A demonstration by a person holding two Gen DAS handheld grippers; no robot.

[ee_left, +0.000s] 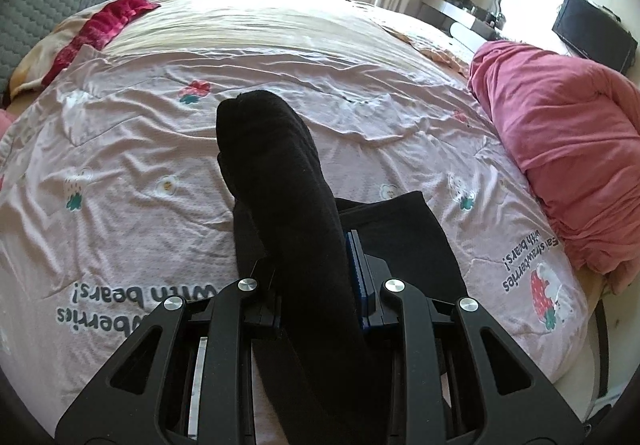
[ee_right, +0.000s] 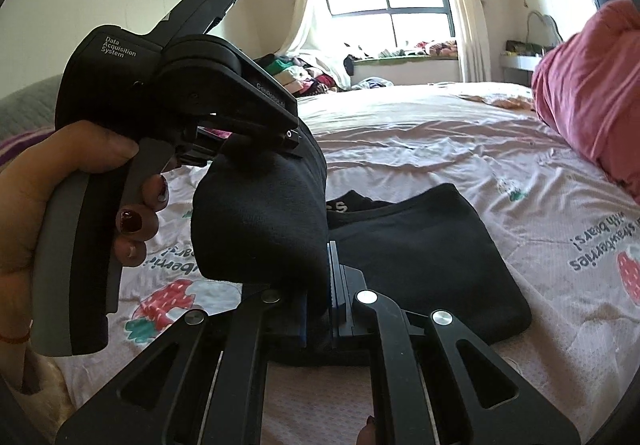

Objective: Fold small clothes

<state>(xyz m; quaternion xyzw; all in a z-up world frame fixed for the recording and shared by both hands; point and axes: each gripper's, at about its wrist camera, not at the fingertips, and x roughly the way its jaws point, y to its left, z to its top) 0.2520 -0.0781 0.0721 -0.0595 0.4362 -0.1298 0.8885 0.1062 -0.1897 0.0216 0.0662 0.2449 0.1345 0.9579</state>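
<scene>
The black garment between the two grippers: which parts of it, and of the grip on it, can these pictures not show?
- Left wrist view: the black garment hides the left gripper jaws' left pad.
- Right wrist view: the cloth covers where the right gripper pinches it.
- Both views: the garment type is unclear; it is bunched, and its lower part is cut off behind the gripper frames.

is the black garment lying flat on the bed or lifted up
Partly lifted. Both the left gripper and right gripper pinch a raised fold of the black garment, while its other part lies on the bedsheet.

Both tools, left (ee_left: pixel 316 265) and right (ee_right: pixel 318 309), are clamped on black cloth, tilted downward.
</scene>
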